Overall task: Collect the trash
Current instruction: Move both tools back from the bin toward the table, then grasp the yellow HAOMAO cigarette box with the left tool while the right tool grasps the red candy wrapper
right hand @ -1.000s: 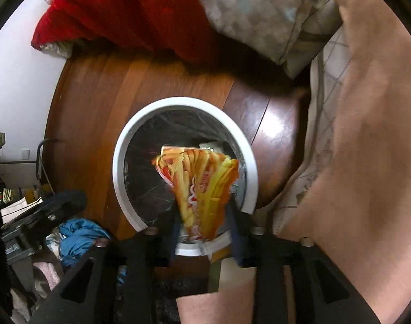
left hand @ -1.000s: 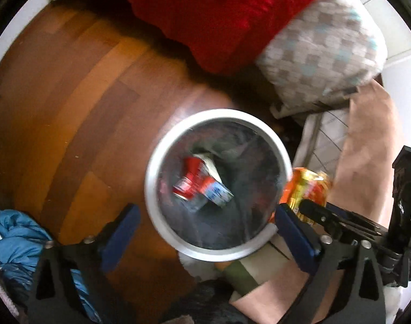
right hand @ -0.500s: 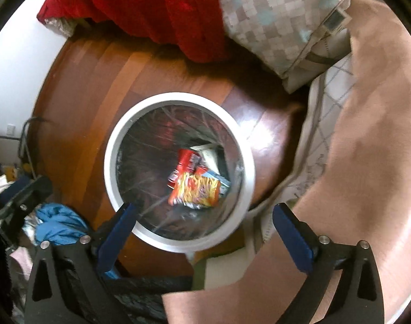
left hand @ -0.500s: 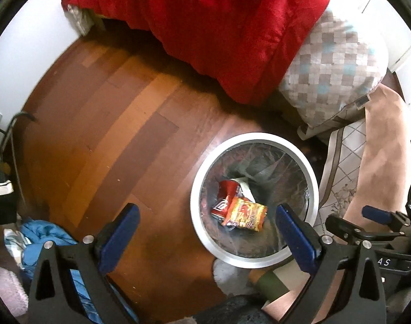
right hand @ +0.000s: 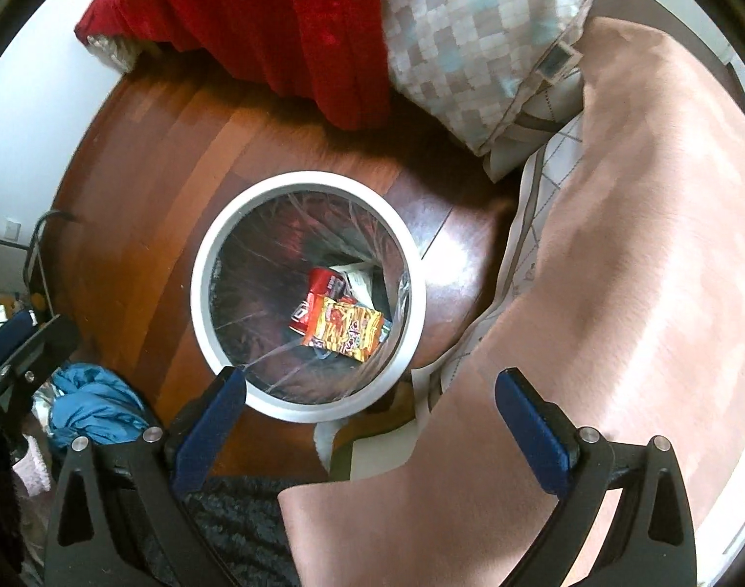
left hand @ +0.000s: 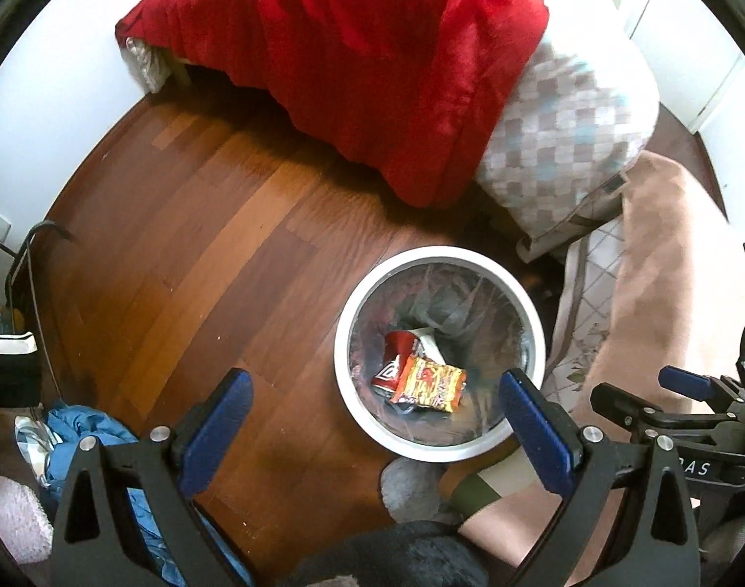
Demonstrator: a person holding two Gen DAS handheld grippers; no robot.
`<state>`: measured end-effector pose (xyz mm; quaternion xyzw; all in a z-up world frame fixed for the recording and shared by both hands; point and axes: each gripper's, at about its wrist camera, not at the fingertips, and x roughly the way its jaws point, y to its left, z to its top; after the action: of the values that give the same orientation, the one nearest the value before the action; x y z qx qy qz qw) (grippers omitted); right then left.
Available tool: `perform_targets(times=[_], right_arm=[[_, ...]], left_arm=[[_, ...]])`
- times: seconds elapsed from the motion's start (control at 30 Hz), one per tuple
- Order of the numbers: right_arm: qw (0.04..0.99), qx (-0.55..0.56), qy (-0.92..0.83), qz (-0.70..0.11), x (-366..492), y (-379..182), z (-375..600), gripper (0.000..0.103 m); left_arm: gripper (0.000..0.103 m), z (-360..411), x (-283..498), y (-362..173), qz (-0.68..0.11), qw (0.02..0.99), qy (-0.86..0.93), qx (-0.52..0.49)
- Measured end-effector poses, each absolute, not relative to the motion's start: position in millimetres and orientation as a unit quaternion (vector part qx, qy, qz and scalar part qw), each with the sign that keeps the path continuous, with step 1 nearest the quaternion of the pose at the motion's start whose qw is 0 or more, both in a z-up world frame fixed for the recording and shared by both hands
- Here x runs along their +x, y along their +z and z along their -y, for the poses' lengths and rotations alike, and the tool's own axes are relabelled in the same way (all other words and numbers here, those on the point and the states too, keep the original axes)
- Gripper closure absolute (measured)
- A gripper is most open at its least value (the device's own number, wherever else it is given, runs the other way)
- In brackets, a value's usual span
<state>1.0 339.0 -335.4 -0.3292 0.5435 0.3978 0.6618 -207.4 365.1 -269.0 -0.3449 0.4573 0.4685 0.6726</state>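
Observation:
A round white-rimmed trash bin with a clear liner stands on the wood floor; it also shows in the right wrist view. Inside lie an orange snack packet, a red can and a white wrapper. My left gripper is open and empty, high above the bin's near edge. My right gripper is open and empty, above the bin's near right rim. The right gripper also shows at the right edge of the left wrist view.
A bed with a red blanket and a checked pillow stands behind the bin. A pink blanket lies to the right. Blue clothing lies on the floor at lower left. A white wall stands at left.
My right gripper opened and let the orange snack packet fall into the bin. Both grippers have risen away from the bin, so it looks smaller.

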Motion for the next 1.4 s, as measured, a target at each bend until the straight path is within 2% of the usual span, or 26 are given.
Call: perform_targets(times=[0.47,0.77,0.93,1.23,1.3,1.33,1.4], right_arm=[[0.706,-0.259,0.452,-0.48,-28.5,-224.6,-278.7,0.0],[0.733,-0.158,0.47,-0.466,-27.9,-150.1,-188.8,0.0],[0.766,-0.122,0.411,-0.479,14.7,-139.9,-97.2,0.0],[0.833,-0.04,0.205,-0.513,167.9,-163.7,91.4,0.001],[0.833,-0.01,0.18,-0.523,199.6,-169.6,120.3,0.01],[0.831,0.001,0.173,-0.528,211.8,-173.3,130.7,0.022],[0.825,0.021,0.163,-0.541,240.0,-183.9,143.3,0.026]], left_arm=[[0.001,-300.2,-204.0,-184.2,-0.408,0.728,0.465,-0.296],[0.001,-247.4,-172.1,-137.8,-0.387,0.759,0.456,-0.259],[0.001,-217.2,-115.6,-153.8,-0.407,0.771,0.422,-0.247],[0.001,-147.0,52.6,-222.0,-0.488,0.782,0.319,-0.22],[0.001,-131.4,83.2,-233.0,-0.507,0.78,0.299,-0.213],[0.001,-126.4,95.3,-238.1,-0.514,0.779,0.291,-0.21],[0.001,-114.1,125.9,-248.5,-0.532,0.777,0.272,-0.197]])
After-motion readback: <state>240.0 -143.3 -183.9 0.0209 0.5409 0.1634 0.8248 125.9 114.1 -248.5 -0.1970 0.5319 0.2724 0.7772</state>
